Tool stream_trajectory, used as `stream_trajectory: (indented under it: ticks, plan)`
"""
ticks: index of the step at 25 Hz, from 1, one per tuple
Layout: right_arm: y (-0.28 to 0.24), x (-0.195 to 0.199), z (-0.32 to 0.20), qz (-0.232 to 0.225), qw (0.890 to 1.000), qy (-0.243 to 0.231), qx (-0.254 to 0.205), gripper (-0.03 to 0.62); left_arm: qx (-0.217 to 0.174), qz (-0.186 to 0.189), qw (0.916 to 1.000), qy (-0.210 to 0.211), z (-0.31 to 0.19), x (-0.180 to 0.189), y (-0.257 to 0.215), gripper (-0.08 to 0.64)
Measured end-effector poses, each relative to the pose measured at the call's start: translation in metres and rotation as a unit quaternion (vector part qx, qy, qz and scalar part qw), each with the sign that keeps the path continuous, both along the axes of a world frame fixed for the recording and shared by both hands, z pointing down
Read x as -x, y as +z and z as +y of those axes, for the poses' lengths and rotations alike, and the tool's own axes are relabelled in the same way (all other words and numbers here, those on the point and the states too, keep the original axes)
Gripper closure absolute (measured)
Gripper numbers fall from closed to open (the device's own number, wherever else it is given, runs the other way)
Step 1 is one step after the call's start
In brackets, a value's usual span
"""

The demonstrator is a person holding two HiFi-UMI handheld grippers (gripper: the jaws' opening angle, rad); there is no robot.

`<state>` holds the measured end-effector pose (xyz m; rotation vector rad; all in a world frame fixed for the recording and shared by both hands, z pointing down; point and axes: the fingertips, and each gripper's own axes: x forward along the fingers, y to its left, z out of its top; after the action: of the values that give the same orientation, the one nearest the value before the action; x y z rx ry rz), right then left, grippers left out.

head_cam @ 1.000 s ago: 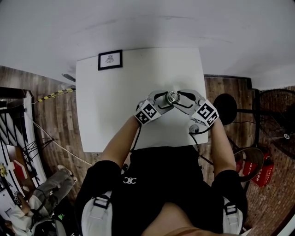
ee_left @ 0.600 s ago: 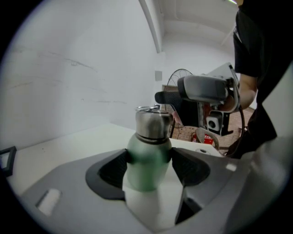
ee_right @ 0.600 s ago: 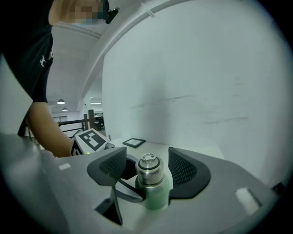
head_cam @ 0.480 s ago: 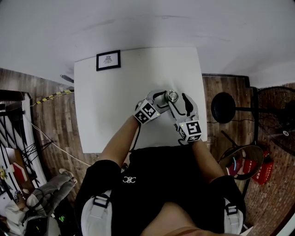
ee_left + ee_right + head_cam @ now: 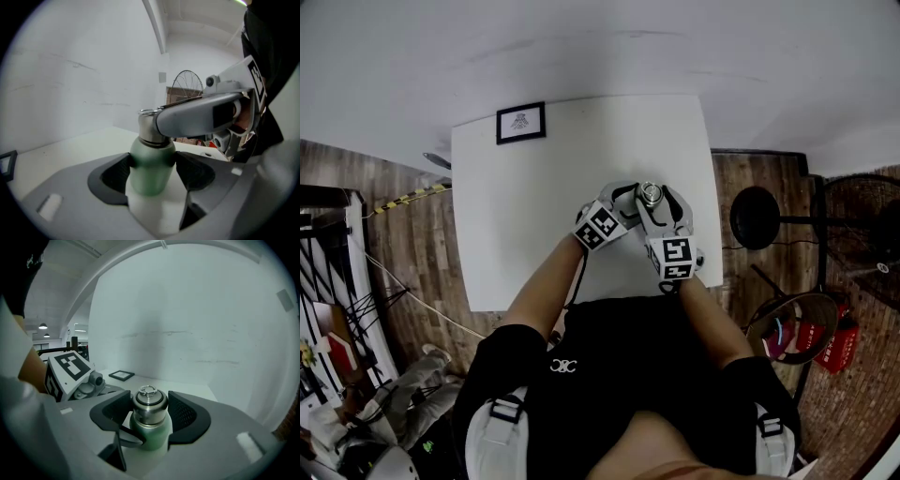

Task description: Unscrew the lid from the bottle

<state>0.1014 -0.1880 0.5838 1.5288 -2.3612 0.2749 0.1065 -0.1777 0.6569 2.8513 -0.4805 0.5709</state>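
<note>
Near the front edge of the table (image 5: 534, 234) the bottle (image 5: 151, 164) stands upright, long axis vertical, with its steel lid (image 5: 149, 405) seated on top. Our left gripper (image 5: 152, 172) clamps the green body from the left. Our right gripper (image 5: 149, 417) reaches in from our side, its jaws closed level on the lid, so the twist should turn about that vertical axis. We cannot see inside the bottle. A small frame (image 5: 521, 122) lies at the far corner.
</note>
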Motion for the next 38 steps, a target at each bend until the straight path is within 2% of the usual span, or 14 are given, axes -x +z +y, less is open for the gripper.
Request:
stream_trajectory:
  ticks: [4,7,9,12,16,18,20,22,24,28,30,34,38]
  plan:
    - [0.002,-0.002,0.002,0.003,0.999,-0.045,0.008,0.353,0.000,0.002,1.0000,0.001,-0.001,0.000,0.000,0.200]
    - [0.003,-0.001,0.003,-0.005,0.994,-0.109,0.012,0.354,-0.002,0.002,1.0000,0.002,-0.001,0.001,0.000,0.199]
    - [0.004,-0.002,0.005,-0.005,0.987,-0.160,0.015,0.358,-0.001,0.003,1.0000,0.002,-0.001,0.001,0.000,0.201]
    - [0.005,-0.003,0.006,0.001,0.970,-0.244,0.019,0.359,0.000,0.004,1.0000,0.002,-0.001,-0.001,0.001,0.199]
    - [0.006,-0.002,0.006,0.022,0.938,-0.346,0.032,0.360,0.000,0.000,1.0000,0.004,-0.002,-0.001,0.001,0.201]
    - [0.006,-0.001,0.007,0.029,0.924,-0.379,0.042,0.359,0.001,-0.002,1.0000,0.005,-0.001,-0.001,0.001,0.201]
    - [0.005,-0.001,0.007,0.036,0.918,-0.392,0.056,0.359,0.001,-0.002,1.0000,0.006,-0.001,-0.001,0.001,0.201]
    - [0.003,-0.001,0.007,0.029,0.921,-0.382,0.065,0.357,0.001,-0.001,1.0000,0.006,-0.001,-0.001,0.001,0.201]
    - [-0.005,-0.002,0.006,-0.003,0.934,-0.351,0.060,0.357,0.001,0.000,1.0000,0.005,-0.002,0.000,0.001,0.199]
    - [-0.021,-0.013,0.007,-0.053,0.970,-0.235,0.022,0.356,0.001,0.003,1.0000,0.003,-0.001,0.000,0.001,0.199]
    - [-0.028,-0.018,0.009,-0.068,0.983,-0.169,-0.008,0.355,0.000,0.004,1.0000,0.003,-0.001,-0.001,0.001,0.199]
    - [-0.027,-0.016,0.011,-0.076,0.994,-0.068,-0.036,0.354,-0.001,0.001,1.0000,0.002,-0.001,-0.001,0.000,0.199]
    - [-0.011,-0.010,0.005,-0.050,0.998,-0.021,-0.032,0.353,0.001,-0.001,1.0000,0.001,-0.001,0.000,0.001,0.199]
